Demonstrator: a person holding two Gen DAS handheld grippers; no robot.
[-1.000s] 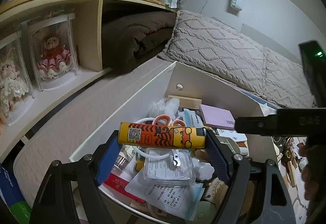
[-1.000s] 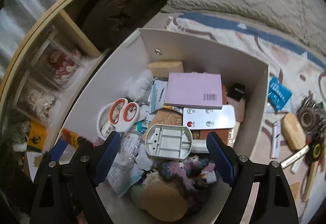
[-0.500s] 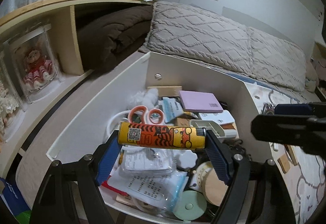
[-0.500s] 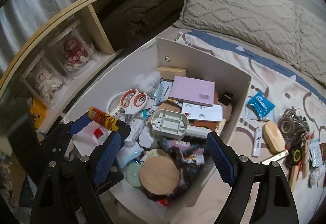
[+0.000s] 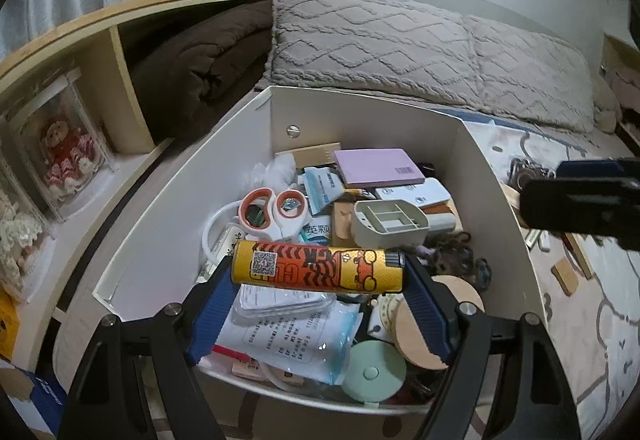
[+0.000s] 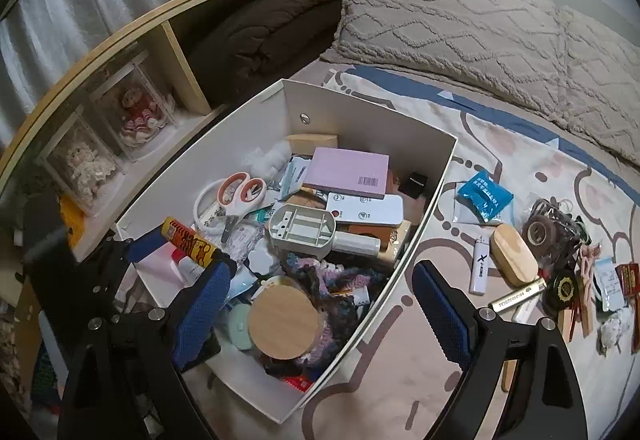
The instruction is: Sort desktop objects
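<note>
My left gripper (image 5: 318,274) is shut on an orange tiger-print tube (image 5: 316,268), held crosswise by its ends between the blue pads, above the near left part of a white box (image 5: 360,112). The tube (image 6: 188,240) also shows in the right wrist view. The box (image 6: 436,176) is full: scissors (image 5: 276,212), a pink notepad (image 5: 378,168), a grey tray (image 6: 302,228), a round wooden lid (image 6: 284,316). My right gripper (image 6: 320,276) hangs over the box's near right wall, its jaws opening with nothing gripped between them.
Loose items lie on the patterned bed cover right of the box: a blue sachet (image 6: 484,196), a white lighter (image 6: 480,268), a wooden oval (image 6: 514,254), tape rolls (image 6: 538,232). A wooden shelf with cased dolls (image 6: 140,116) runs along the left. Pillows (image 6: 460,20) lie behind.
The left gripper rolled and drew back a little, still holding the tube. The right gripper slid right, from over the box's middle to its right wall, and its jaws spread wider.
</note>
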